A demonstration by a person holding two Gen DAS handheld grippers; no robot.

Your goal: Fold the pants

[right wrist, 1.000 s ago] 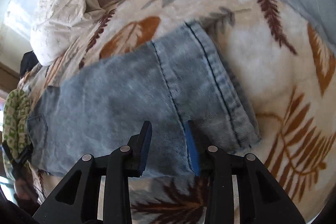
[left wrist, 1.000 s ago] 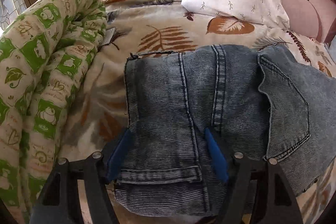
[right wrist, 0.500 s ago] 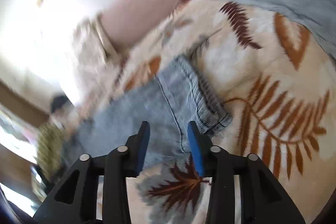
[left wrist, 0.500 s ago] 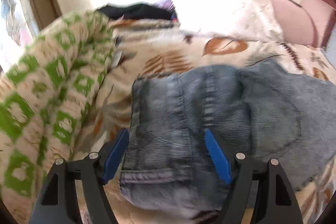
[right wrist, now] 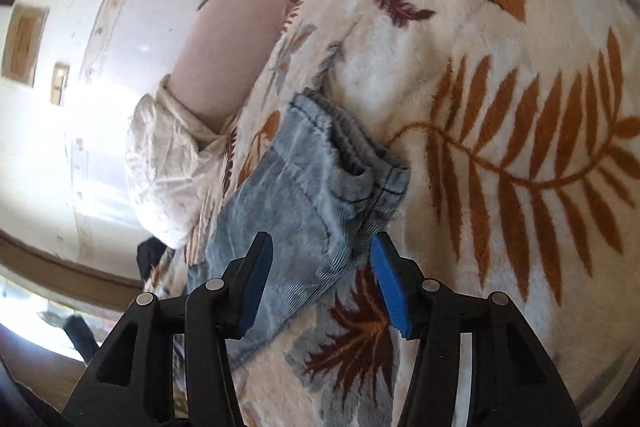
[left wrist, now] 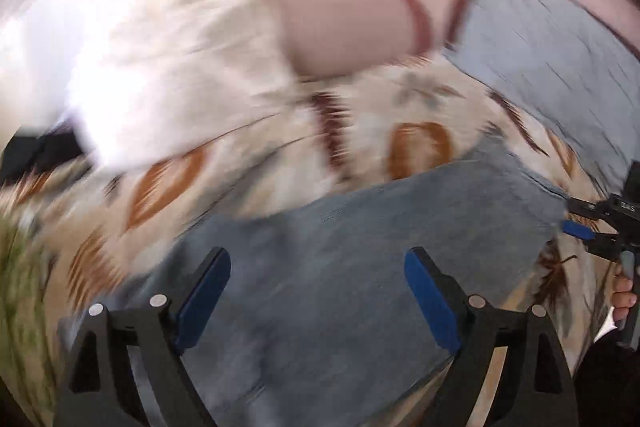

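Grey-blue denim pants (left wrist: pixel 360 267) lie folded on a cream blanket with brown leaf prints (left wrist: pixel 288 163). My left gripper (left wrist: pixel 316 291) is open and empty, hovering over the middle of the pants; this view is motion-blurred. My right gripper (right wrist: pixel 320 267) is open at the hem end of the pants (right wrist: pixel 320 171), with the fabric lying between and ahead of its fingers, not clamped. The right gripper also shows in the left wrist view (left wrist: pixel 580 223) at the pants' right end.
A white patterned pillow (right wrist: pixel 168 163) and a pink pillow (left wrist: pixel 352 23) lie at the head of the bed. A light blue sheet (left wrist: pixel 560 51) lies beyond the blanket. A green patterned quilt (left wrist: pixel 16 267) is at the left edge.
The left gripper has swung right, from over the waistband to over the folded middle, still open. The right gripper has opened wider and shifted to the hem end of the pants.
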